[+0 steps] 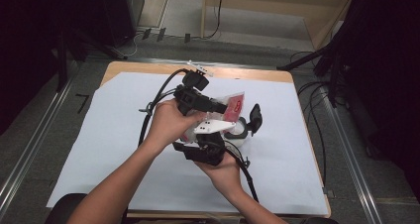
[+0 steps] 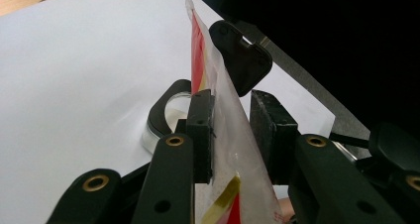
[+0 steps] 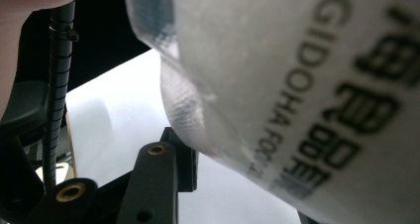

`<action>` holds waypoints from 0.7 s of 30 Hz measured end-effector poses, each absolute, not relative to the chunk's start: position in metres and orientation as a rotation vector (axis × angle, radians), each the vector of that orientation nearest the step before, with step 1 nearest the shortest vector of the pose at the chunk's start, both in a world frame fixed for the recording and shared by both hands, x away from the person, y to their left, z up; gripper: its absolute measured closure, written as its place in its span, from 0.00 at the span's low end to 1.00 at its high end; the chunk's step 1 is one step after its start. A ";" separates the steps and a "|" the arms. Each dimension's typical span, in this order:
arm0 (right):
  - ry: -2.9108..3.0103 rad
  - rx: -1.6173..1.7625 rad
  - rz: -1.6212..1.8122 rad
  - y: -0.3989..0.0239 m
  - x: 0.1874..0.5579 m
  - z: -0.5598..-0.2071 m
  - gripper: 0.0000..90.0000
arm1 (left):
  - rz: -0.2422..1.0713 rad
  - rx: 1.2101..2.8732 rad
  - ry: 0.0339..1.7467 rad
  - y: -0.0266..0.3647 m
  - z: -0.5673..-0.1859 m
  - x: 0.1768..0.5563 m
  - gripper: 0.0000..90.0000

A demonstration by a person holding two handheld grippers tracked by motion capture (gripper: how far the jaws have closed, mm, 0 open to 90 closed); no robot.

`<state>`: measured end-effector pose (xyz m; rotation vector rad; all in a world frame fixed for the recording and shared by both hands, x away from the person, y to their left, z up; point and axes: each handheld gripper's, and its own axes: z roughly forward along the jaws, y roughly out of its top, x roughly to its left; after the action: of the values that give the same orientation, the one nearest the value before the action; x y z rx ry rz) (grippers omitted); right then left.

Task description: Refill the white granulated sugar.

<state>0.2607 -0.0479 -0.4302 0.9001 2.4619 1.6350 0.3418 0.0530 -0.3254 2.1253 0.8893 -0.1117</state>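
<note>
While I am looking down from the high view, I am seeing both hands meeting over the middle of a white paper sheet (image 1: 99, 135) that is covering the wooden table (image 1: 148, 68); the left gripper (image 1: 210, 106), matte black and blocky, is reaching toward a thin glossy plastic pouch (image 1: 236, 105) printed in red and white, and the right gripper (image 1: 210, 147) is sitting just below it under its pale three-cornered plate. A round clear-walled jar with a black rim (image 1: 241, 131) is standing just beside the pouch, its black flip lid (image 1: 255, 117) hanging open. Moving to the left gripper view, I am watching the pouch (image 2: 228, 130) running edge-on between the jaws, its translucent film lying flat against one rubbery pad (image 2: 203, 135) while the other pad is standing slightly off it, so I cannot tell whether it is truly clamped. Beyond them the jar (image 2: 168, 115) and lid (image 2: 245, 60) are blocking the sheet. Turning to the right gripper view, I am finding the cloudy, crinkled pouch (image 3: 297, 85) with black lettering looming close; whether these jaws are gripping it I cannot tell.
</note>
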 end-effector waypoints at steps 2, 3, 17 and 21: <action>2.461 0.899 1.635 -0.048 0.261 -0.430 0.71 | -0.111 2.126 0.889 0.053 -0.325 0.342 0.80; 2.461 0.899 1.635 -0.048 0.261 -0.430 0.71 | -0.111 2.125 0.888 0.053 -0.326 0.342 0.80; 2.461 0.898 1.633 -0.048 0.261 -0.430 0.71 | -0.110 2.129 0.886 0.053 -0.325 0.342 0.80; 2.463 0.897 1.637 -0.048 0.261 -0.430 0.71 | -0.111 2.126 0.888 0.053 -0.325 0.341 0.80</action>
<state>0.2607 -0.0478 -0.4303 0.8971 2.4632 1.6369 0.3414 0.0527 -0.3254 2.1257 0.8879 -0.1109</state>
